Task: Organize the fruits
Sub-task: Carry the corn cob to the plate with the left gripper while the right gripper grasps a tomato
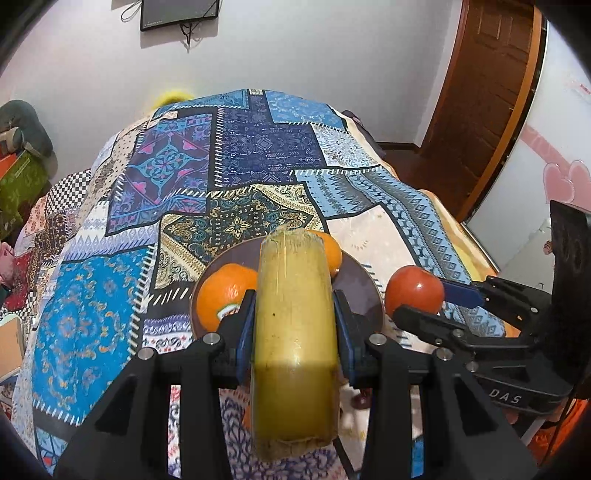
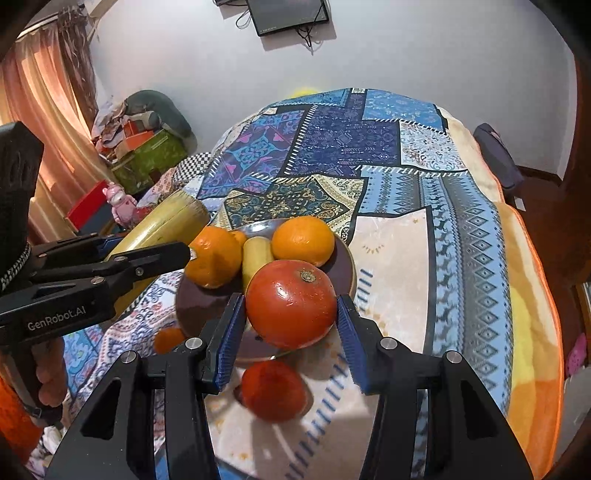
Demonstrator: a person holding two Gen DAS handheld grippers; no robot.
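Note:
My left gripper [image 1: 295, 306] is shut on a thick yellow-green cane piece [image 1: 295, 332] and holds it above the brown plate [image 1: 354, 288]; the piece also shows in the right wrist view [image 2: 166, 225]. My right gripper [image 2: 291, 306] is shut on a red tomato [image 2: 291, 302] over the plate's [image 2: 343, 269] near rim; the tomato also shows in the left wrist view [image 1: 413, 290]. On the plate lie two oranges [image 2: 212, 256] [image 2: 303, 240] and a short yellow piece [image 2: 256, 254]. Another tomato [image 2: 273, 389] and a small orange [image 2: 168, 339] lie on the cloth.
A patterned blue patchwork cloth [image 2: 369, 147] covers the bed. Boxes and a pink toy [image 2: 120, 201] are at the left by curtains. A monitor [image 2: 288, 14] hangs on the far wall. A wooden door [image 1: 491, 92] is at the right.

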